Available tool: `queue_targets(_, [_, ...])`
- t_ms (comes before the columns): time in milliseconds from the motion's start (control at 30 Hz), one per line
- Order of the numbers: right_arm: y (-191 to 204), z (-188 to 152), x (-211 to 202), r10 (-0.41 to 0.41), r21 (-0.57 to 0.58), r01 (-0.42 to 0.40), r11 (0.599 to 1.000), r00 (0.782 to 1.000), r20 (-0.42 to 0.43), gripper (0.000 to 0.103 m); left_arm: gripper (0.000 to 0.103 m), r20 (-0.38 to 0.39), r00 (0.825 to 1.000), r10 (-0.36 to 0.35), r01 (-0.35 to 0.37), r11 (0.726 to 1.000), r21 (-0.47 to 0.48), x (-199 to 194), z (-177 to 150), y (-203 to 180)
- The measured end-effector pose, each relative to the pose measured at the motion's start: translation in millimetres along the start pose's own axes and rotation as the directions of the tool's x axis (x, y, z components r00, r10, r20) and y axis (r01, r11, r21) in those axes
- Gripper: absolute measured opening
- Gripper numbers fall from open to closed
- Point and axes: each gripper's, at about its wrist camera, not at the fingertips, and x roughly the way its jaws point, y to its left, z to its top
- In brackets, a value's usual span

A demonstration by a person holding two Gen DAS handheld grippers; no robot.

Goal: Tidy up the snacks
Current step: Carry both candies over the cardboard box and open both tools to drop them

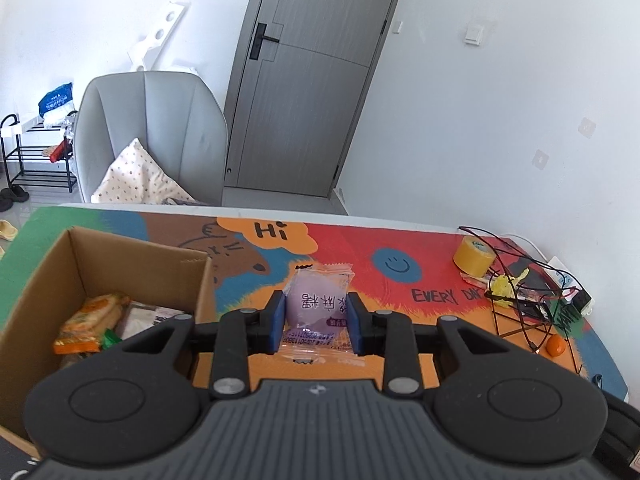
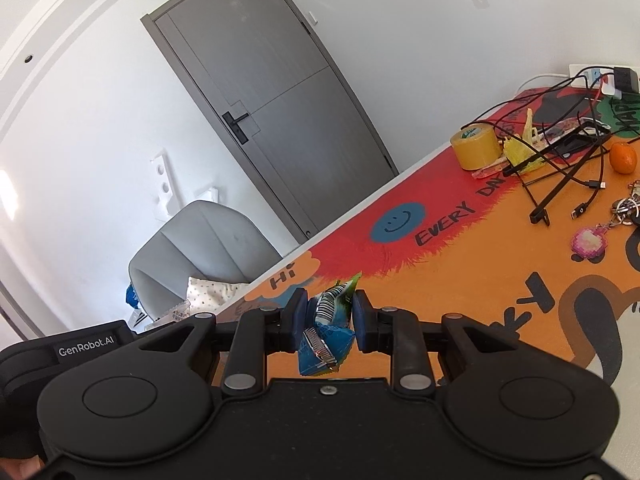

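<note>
Two snacks are held: the left gripper jaws pinch a purple packet, the right gripper jaws a blue packet; either slippery wrapper could slide out and miss the box.

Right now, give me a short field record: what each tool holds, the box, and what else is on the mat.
left tool: shut on purple snack packet
right tool: shut on blue-green snack packet
cardboard box: open, beside the left tool, snacks already inside
orange snack pack: in the box
clutter on mat: yellow tape roll, black cables, small orange fruit
</note>
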Motion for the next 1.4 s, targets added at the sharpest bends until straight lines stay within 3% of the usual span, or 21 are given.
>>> queue_targets(433, [49.5,-3.9,-6.6,0.082,-0.033,-0.083,0.996,0.996,-0.028,0.026,0.031,0.015,1.0,0.011,-0.012,1.0,0.005,-38.9,12.2,46.3])
queue_targets(733, [87.8,-16.3,7.9,0.096,-0.086,-0.102,0.991,0.993,-0.073,0.026,0.031,0.001,0.999,0.049,-0.049,0.998,-0.039,-40.9,16.0,96.8])
queue_targets(933, [115.9,-26.1,25.7,0.119,-0.117,-0.133,0.984,0.986,-0.119,0.026,0.031,-0.054,0.997,0.059,-0.062,0.997,-0.055,-32.9,14.5,121.6])
queue_targets(1167, [149.9,-32.5,45.8,0.147,-0.159,-0.173,0.972,0.976,-0.161,0.026,0.047,-0.055,0.993,0.108,-0.113,0.989,-0.094,-36.4,24.2,150.2])
queue_targets(1333, [170.2,-34.0,57.1,0.159,-0.173,-0.19,0.966,0.971,-0.179,0.026,0.051,-0.044,0.991,0.128,-0.132,0.982,-0.131,-43.7,32.6,174.0])
queue_targets(1400, [176.2,-34.3,60.9,0.162,-0.174,-0.194,0.966,0.97,-0.18,0.026,0.058,-0.036,0.99,0.139,-0.143,0.98,-0.137,-45.8,34.0,181.4])
